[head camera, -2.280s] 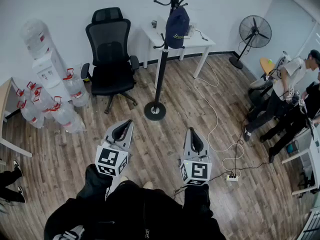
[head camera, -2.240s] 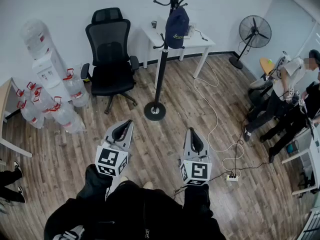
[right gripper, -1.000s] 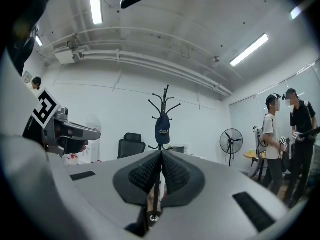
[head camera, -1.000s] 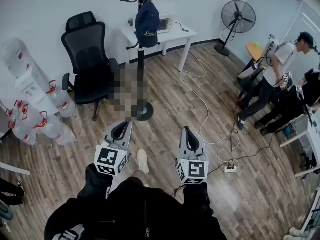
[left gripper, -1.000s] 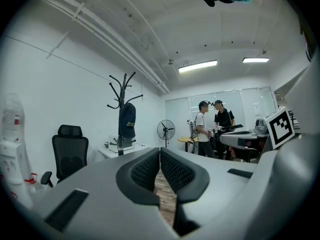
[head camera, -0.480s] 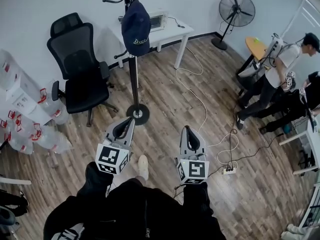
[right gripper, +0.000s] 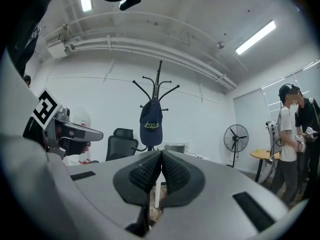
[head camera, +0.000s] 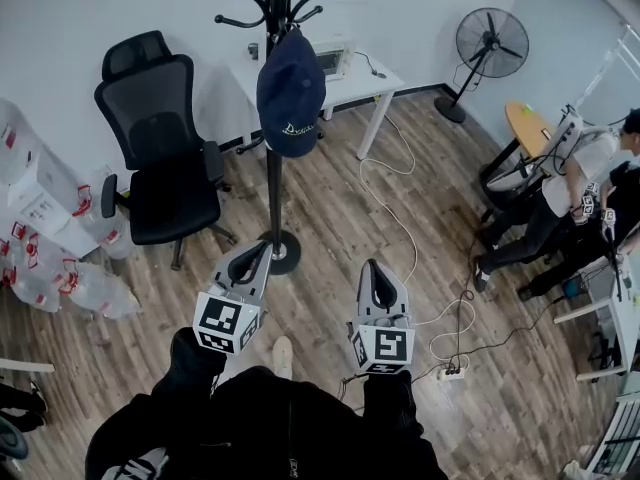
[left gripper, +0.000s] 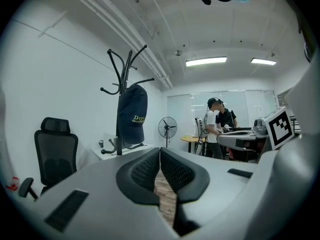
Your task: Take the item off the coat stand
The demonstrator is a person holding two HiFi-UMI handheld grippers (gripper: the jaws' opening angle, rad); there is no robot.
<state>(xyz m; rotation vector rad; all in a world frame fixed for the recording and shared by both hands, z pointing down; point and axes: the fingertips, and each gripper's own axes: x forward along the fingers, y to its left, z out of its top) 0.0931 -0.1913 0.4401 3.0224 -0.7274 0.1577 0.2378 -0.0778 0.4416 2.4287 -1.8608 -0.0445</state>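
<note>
A dark navy cap (head camera: 290, 93) with light lettering hangs on a hook of the black coat stand (head camera: 274, 183), whose round base (head camera: 283, 254) rests on the wood floor. My left gripper (head camera: 262, 247) is held low in front of me, shut and empty, its tip just short of the base in the head view. My right gripper (head camera: 372, 265) is beside it, also shut and empty. In the left gripper view the cap (left gripper: 132, 115) hangs ahead, left of the shut left gripper (left gripper: 160, 151). In the right gripper view the cap (right gripper: 151, 124) hangs straight beyond the right gripper (right gripper: 161, 154).
A black office chair (head camera: 160, 158) stands left of the stand, a white desk (head camera: 365, 73) behind it. Water bottles (head camera: 70, 273) lie at the far left. A floor fan (head camera: 492, 43), a white cable (head camera: 400, 213) with a power strip (head camera: 450, 373), and people (head camera: 580, 183) are at the right.
The coat stand and cap have come nearer and sit more centrally as the person walked towards them. Both grippers stay shut in the same carried position.
</note>
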